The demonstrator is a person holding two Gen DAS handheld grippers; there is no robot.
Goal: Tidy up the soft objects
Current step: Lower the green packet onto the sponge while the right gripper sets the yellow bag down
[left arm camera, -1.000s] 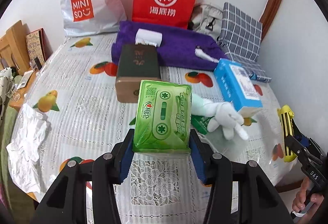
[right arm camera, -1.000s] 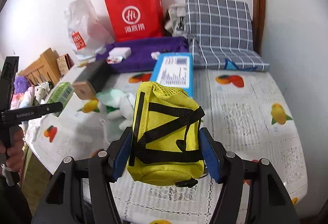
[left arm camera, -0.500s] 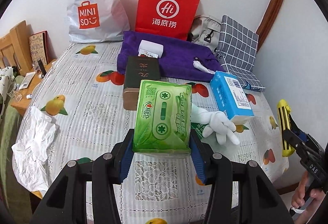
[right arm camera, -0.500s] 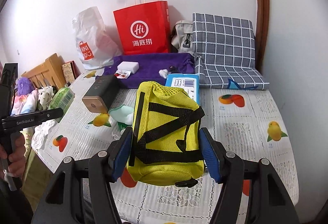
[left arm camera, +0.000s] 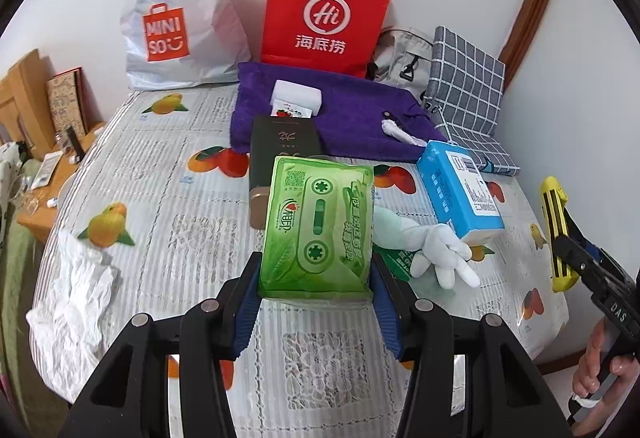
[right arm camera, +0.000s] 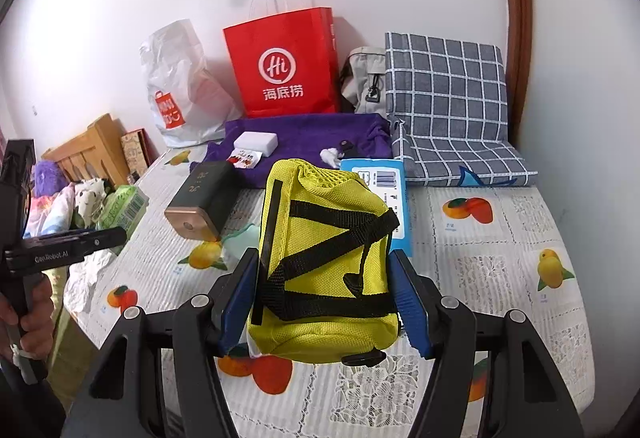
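Note:
My left gripper (left arm camera: 316, 298) is shut on a green tissue pack (left arm camera: 318, 226) printed with a cassette, held above the table. My right gripper (right arm camera: 324, 302) is shut on a yellow mesh pouch (right arm camera: 324, 258) with black straps, also lifted off the table. In the left wrist view the yellow pouch (left arm camera: 554, 234) shows at the far right edge. In the right wrist view the green pack (right arm camera: 122, 205) shows at the left. A white and mint plush toy (left arm camera: 436, 250) lies on the fruit-print tablecloth (left arm camera: 160, 197), partly hidden behind the green pack.
A blue tissue box (left arm camera: 460, 193), a dark box (left arm camera: 280, 141), a purple towel (left arm camera: 344, 109) with a white block (left arm camera: 296, 97), crumpled white paper (left arm camera: 76, 290), a red paper bag (left arm camera: 324, 9), a white plastic bag (left arm camera: 180, 9) and a checked cushion (right arm camera: 448, 101) crowd the table's back half.
Both grippers have risen and drawn back from the table with their loads; more of the bags and the wall shows. Neither grip has changed.

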